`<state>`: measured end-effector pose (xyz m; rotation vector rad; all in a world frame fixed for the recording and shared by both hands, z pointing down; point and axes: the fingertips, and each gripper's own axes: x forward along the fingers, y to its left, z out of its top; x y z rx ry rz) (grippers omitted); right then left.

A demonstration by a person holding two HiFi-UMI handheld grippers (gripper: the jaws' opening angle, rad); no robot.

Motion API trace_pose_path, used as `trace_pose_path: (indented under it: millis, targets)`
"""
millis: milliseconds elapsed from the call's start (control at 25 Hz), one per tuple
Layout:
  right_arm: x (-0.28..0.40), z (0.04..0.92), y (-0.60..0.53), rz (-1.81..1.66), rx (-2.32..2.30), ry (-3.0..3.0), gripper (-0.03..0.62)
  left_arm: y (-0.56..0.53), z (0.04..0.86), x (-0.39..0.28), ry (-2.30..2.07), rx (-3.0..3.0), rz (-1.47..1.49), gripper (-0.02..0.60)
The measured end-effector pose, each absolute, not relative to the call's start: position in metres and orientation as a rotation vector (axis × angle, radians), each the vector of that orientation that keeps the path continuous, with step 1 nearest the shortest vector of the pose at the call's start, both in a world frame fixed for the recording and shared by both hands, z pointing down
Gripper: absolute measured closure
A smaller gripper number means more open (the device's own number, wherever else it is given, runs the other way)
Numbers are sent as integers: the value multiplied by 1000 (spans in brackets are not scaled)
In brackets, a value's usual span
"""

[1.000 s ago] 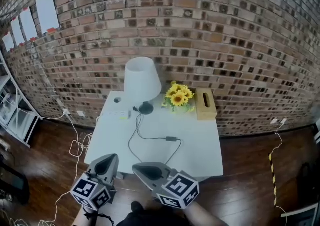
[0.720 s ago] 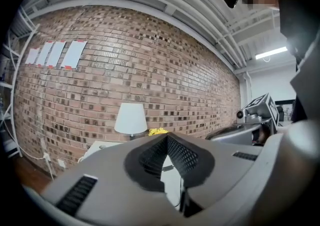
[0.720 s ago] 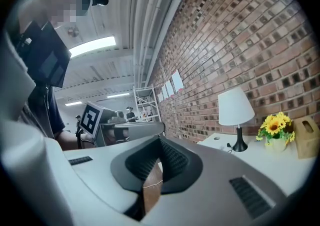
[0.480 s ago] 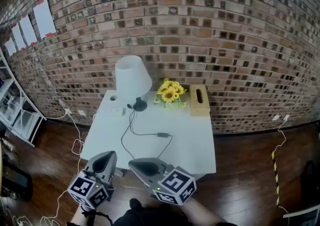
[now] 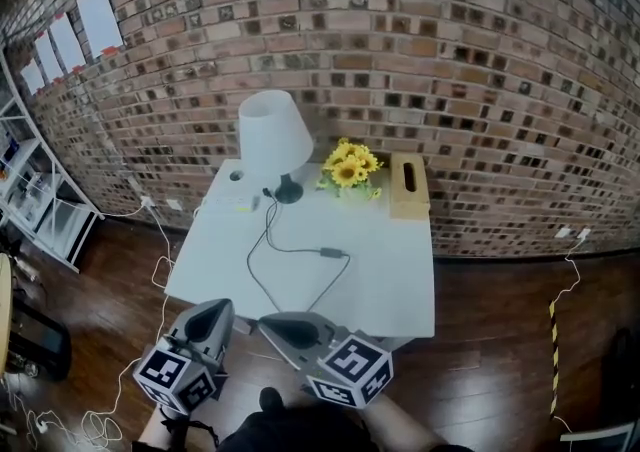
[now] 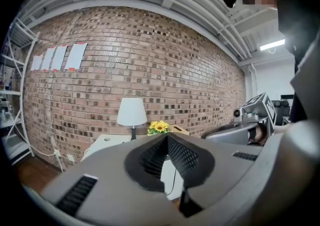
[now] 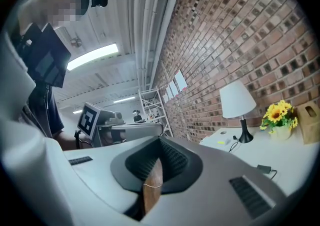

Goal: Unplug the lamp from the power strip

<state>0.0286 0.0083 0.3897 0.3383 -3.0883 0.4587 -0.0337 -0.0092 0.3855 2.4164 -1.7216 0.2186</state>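
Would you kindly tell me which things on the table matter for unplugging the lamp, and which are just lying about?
For the job:
- lamp
- its black cord
- power strip beside the lamp's base

Just lying about:
- sunflowers
- wooden tissue box

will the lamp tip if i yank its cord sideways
It might: the lamp is wide on top over a small base, so it looks top-heavy. The cord lies in loose loops, so it is likely floppy and would pull straight first.
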Motion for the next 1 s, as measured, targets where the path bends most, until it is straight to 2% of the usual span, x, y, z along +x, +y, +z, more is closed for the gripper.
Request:
trace_pose_path:
  millis: [360, 720, 1000]
  targets:
    - [6, 392, 19, 458, 367, -3051, 603, 6, 388, -50, -1670, 2407, 200, 580]
    - [-41, 384, 35, 403, 503, -3028, 603, 22, 392, -116, -1665, 2407, 117, 580]
    - [-68, 382, 45, 368, 572, -2995, 603, 28, 389, -130, -1553, 2448, 54, 580]
